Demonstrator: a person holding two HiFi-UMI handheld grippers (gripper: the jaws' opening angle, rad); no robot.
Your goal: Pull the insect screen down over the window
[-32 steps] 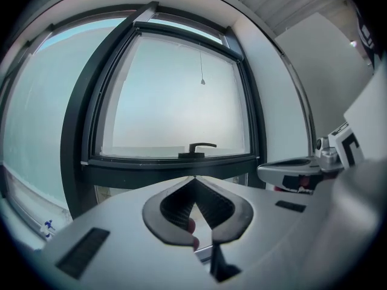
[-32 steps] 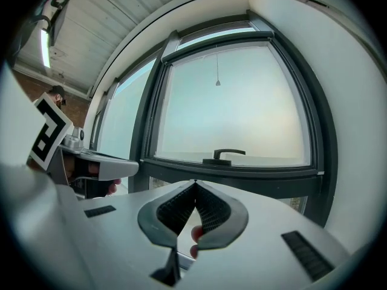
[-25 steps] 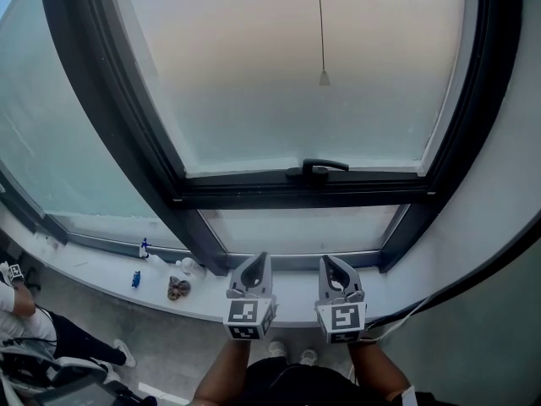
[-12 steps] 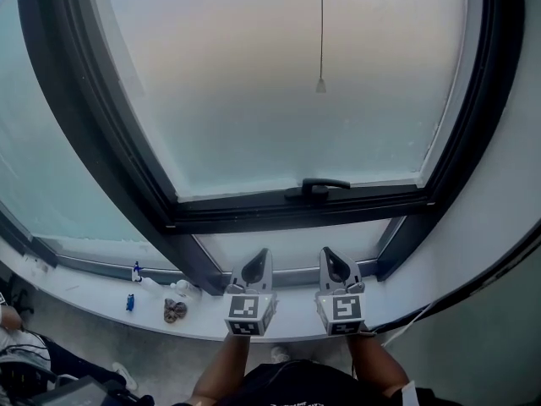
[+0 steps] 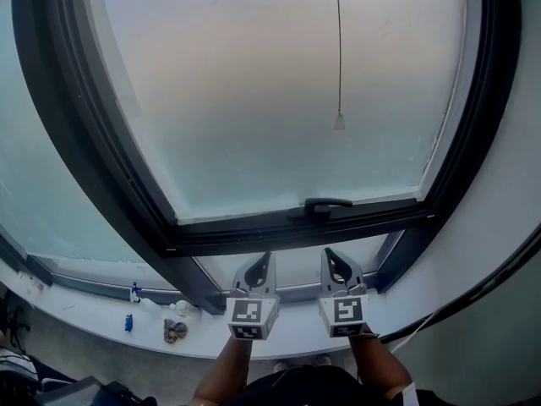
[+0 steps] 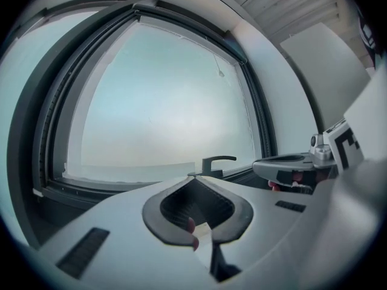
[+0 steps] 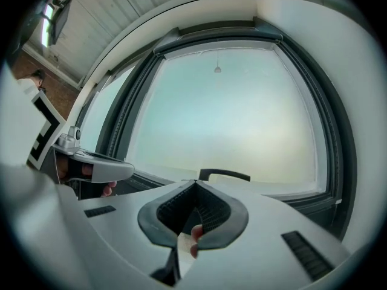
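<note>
Frosted window, pull cord hanging vertical, toggle down, left claw and right claw clenched empty

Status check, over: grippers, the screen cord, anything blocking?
Left gripper and right gripper both shut, empty, held low side by side. Pull cord hangs free against the glass, above the window handle, not gripped. Nothing between grippers and cord.

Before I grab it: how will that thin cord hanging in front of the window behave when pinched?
The cord looks thin and limp, so it will likely swing aside if nudged. Its small end toggle hangs free, probably light, and seems the easier part to pinch.
</note>
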